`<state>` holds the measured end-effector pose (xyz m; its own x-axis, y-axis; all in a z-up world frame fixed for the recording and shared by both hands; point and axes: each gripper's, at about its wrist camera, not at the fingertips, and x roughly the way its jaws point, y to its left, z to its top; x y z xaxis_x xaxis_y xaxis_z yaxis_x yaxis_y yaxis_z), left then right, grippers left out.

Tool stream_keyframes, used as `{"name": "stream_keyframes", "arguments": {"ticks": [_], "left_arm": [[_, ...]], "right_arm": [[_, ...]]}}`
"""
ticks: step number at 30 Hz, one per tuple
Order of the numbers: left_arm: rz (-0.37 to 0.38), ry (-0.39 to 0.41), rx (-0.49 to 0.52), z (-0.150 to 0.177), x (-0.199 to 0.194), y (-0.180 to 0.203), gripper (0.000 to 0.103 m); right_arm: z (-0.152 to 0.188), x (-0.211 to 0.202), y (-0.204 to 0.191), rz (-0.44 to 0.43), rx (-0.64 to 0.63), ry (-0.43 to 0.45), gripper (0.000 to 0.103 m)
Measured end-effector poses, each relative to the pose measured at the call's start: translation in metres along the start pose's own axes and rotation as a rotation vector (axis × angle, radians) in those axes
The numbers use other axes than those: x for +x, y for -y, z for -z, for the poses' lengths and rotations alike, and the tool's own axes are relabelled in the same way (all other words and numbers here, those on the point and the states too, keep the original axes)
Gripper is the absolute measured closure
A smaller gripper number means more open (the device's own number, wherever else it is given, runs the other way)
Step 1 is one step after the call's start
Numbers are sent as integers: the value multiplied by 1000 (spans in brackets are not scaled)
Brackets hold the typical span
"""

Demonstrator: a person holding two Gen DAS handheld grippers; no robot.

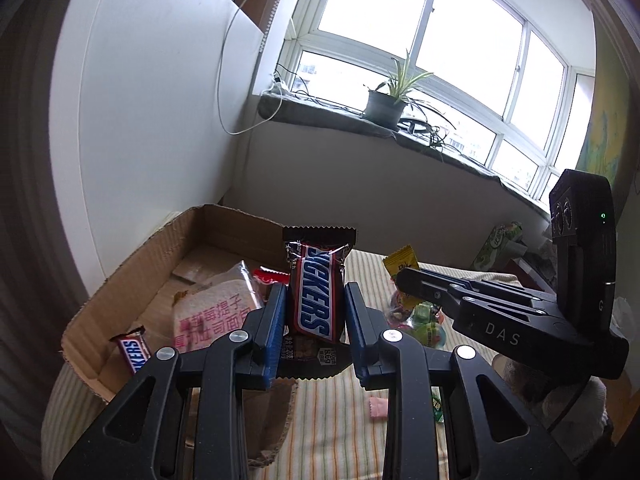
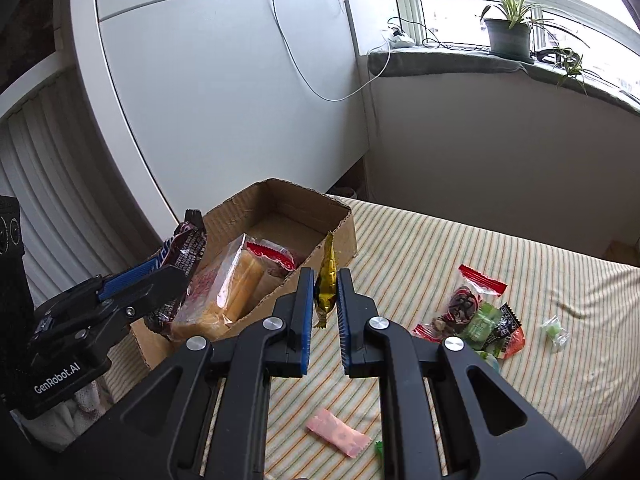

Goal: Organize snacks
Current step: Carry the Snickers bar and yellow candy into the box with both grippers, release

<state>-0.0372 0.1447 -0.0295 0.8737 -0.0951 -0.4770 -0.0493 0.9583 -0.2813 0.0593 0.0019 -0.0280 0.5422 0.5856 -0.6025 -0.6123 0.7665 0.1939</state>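
My left gripper (image 1: pixel 312 304) is shut on a brown Snickers bar (image 1: pixel 316 288), held upright above the near edge of the cardboard box (image 1: pixel 132 264). In the right wrist view the left gripper (image 2: pixel 176 264) hangs at the box's left side (image 2: pixel 280 200). My right gripper (image 2: pixel 323 284) is shut on a small yellow candy packet (image 2: pixel 326 280), held edge-on just right of the box; it shows in the left wrist view (image 1: pixel 404 276) too. Inside the box lie a bread bag (image 1: pixel 212 312), a second Snickers (image 1: pixel 134 354) and a red packet (image 1: pixel 270 276).
Loose snacks lie on the striped cloth (image 2: pixel 440 248): a pile of red, green and black packets (image 2: pixel 476 316), a pink wafer packet (image 2: pixel 338 432), a green candy (image 2: pixel 554 330). A green box (image 1: pixel 500 244) stands at the back. A potted plant (image 1: pixel 386 100) is on the windowsill.
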Motion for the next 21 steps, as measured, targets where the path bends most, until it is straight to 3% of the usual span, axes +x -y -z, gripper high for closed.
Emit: {"name": "stream_keyframes", "arguments": {"ticks": [11, 21], "left_arm": [[-94, 20, -91, -5, -8, -57, 76], [-176, -9, -82, 3, 5, -67, 76]], "right_arm": [[-24, 42, -28, -29, -36, -12, 92], [-31, 91, -40, -20, -64, -57, 92]]}}
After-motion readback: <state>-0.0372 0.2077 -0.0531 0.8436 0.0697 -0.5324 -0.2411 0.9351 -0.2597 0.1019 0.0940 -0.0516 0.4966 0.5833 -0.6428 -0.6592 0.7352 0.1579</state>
